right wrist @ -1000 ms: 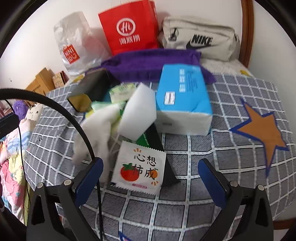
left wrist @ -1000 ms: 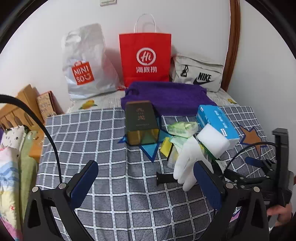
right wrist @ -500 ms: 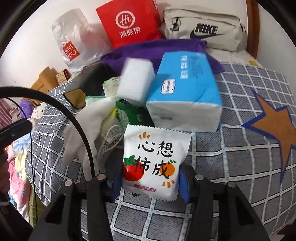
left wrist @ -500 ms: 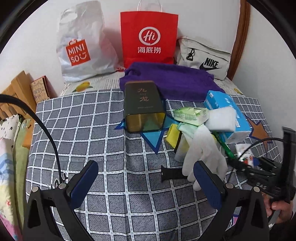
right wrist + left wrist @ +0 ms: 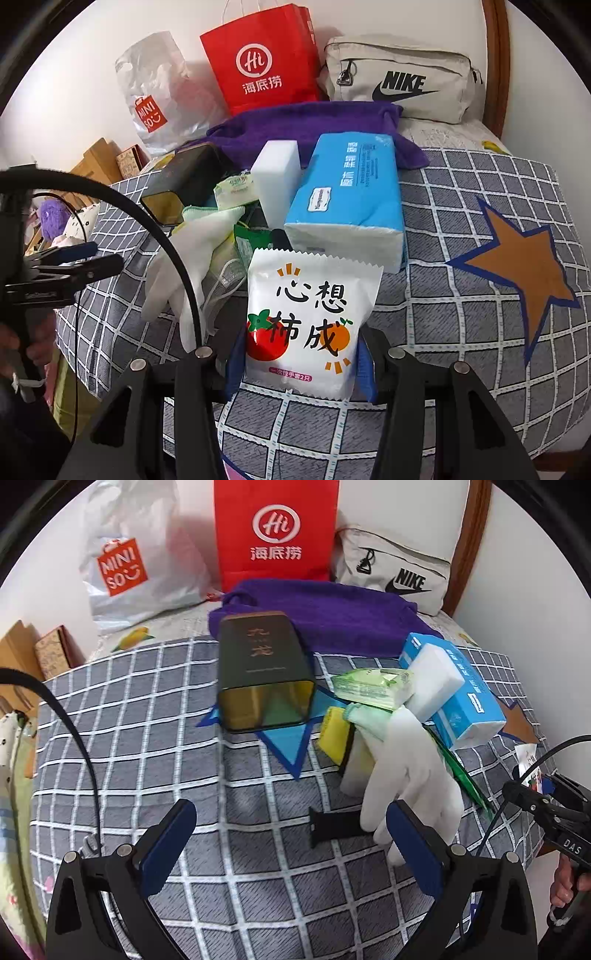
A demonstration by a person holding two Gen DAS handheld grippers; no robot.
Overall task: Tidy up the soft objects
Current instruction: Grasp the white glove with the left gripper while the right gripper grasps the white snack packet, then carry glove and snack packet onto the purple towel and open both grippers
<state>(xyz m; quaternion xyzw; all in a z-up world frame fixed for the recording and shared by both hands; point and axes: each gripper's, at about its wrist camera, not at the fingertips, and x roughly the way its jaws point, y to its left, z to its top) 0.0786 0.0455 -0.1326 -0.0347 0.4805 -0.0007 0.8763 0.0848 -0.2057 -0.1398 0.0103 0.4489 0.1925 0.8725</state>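
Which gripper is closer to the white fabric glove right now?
Left. The left gripper is open with its right finger just in front of the white fabric glove. The right gripper, shut on the white tomato-print packet, sits off to the glove's right.

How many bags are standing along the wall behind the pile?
3. The silver Miniso bag on the left, the red Haidilao paper bag in the middle, and the beige Nike pouch on the right. Others may sit hidden behind them.
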